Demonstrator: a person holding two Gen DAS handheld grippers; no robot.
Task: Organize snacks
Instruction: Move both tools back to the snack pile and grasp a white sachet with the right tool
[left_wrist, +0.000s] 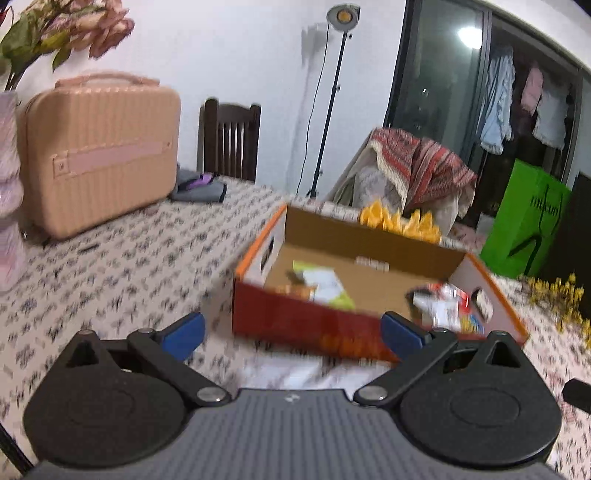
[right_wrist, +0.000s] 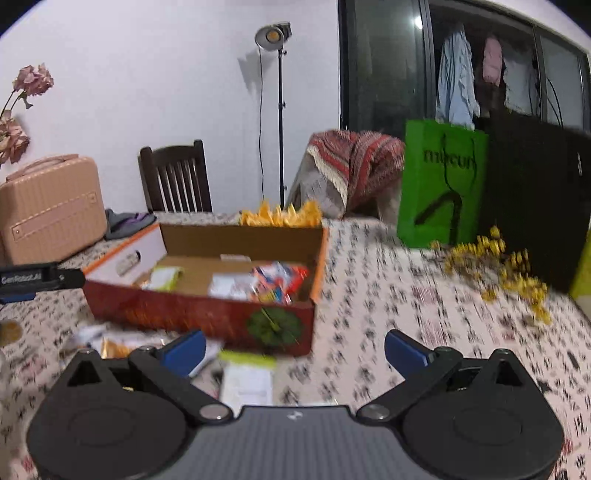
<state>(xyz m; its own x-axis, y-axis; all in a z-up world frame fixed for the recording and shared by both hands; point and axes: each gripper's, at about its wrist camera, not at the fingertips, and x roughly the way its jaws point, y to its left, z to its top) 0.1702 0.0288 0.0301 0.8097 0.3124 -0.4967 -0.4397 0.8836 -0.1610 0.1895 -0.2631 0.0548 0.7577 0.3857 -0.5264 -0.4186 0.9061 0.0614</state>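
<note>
Left tool (left_wrist: 291, 334): blue-padded fingers spread wide, nothing between them, hovering over the table (left_wrist: 122, 266) just short of the box's red front wall. Right tool (right_wrist: 293, 350): same, fingers apart and empty, low centre of frame, above loose snack packets (right_wrist: 245, 376) lying on the cloth in front of the box.

Surface: table covered by a white cloth with a dark repeating print. Heavy motion blur in both views.

Container: shallow open cardboard box with red front, orange rim and brown inside (right_wrist: 207, 310), centre-left of the right view, centre-right of the left view. Oval handle cut-outs in the end walls. Inside: a white and lime-green packet (left_wrist: 325, 288) toward the left end, a red, white and blue packet pile (right_wrist: 277, 282) toward the right end. Labels unreadable.

Behind the box's far wall, orange-yellow artificial flowers (right_wrist: 280, 216). Scattered small yellow blossoms (right_wrist: 495, 266) on the cloth at right of the right view.

Upper left of the left view: pink ribbed hard-shell vanity case (left_wrist: 99, 151) standing on the table, grey folded cloth (left_wrist: 199, 190) beside it, pink dried flowers (left_wrist: 74, 26) above.

Room: dark wooden chair (left_wrist: 229, 140), studio lamp on a stand (right_wrist: 275, 110), red patterned throw (right_wrist: 354, 162) over furniture, green paper bag (right_wrist: 441, 188), clothes hanging behind dark glass doors (right_wrist: 458, 74).
</note>
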